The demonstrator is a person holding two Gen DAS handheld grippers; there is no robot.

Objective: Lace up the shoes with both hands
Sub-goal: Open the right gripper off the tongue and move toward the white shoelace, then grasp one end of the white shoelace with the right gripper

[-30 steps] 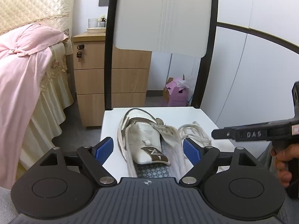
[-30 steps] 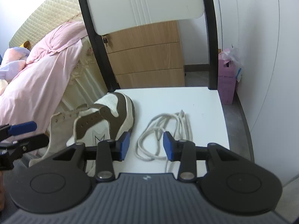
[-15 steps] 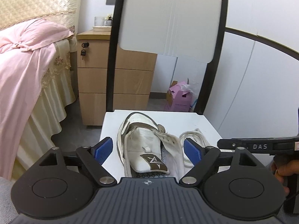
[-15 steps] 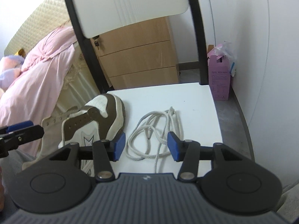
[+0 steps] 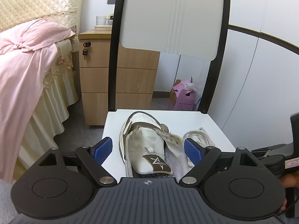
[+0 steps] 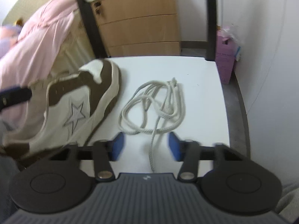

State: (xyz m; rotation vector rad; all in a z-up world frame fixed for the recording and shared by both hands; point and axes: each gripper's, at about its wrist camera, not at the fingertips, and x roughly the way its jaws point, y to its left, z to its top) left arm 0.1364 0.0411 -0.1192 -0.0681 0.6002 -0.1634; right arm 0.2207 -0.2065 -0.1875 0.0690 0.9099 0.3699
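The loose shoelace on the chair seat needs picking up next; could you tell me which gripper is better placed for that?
Right. The right gripper is open with a strand of the shoelace running between its jaws, which have just been closing. The left gripper is open around the shoe.

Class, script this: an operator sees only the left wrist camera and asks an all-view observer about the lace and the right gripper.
Operator: Is the lace threaded into the shoe?
Observer: No. The lace lies in a loose tangle on the chair seat, beside the shoe.
Operator: Has the right gripper got it?
Observer: Not yet. The right gripper has just been closing, with one strand running between its jaws, untouched.
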